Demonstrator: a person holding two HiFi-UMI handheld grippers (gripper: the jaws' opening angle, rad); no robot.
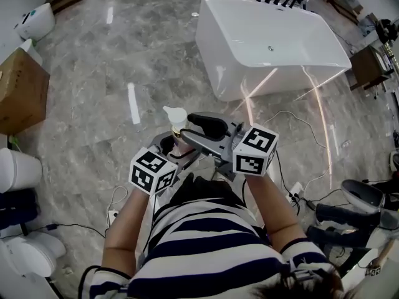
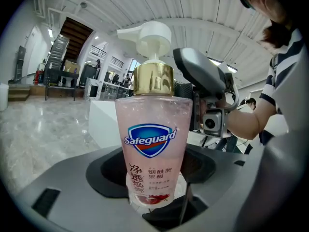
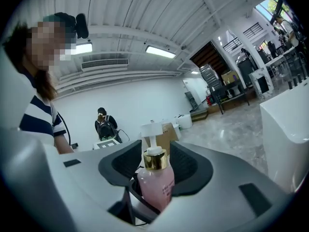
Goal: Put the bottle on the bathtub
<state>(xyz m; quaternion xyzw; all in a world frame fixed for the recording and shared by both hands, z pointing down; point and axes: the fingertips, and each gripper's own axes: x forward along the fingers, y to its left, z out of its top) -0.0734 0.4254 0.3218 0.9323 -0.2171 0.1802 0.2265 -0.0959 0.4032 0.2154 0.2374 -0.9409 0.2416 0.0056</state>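
Marble floor [image 1: 81, 123] lies under everything. The left gripper [image 2: 155, 199] has its jaws closed on the lower body of a pink soap bottle [image 2: 152, 144], which stands upright between them. The right gripper [image 3: 155, 190] has its jaws shut on the same bottle from the opposite side. The bottle is held in the air, well apart from the white bathtub [image 1: 268, 39], on the side of the bathtub nearest the person's striped shirt [image 1: 206, 242].
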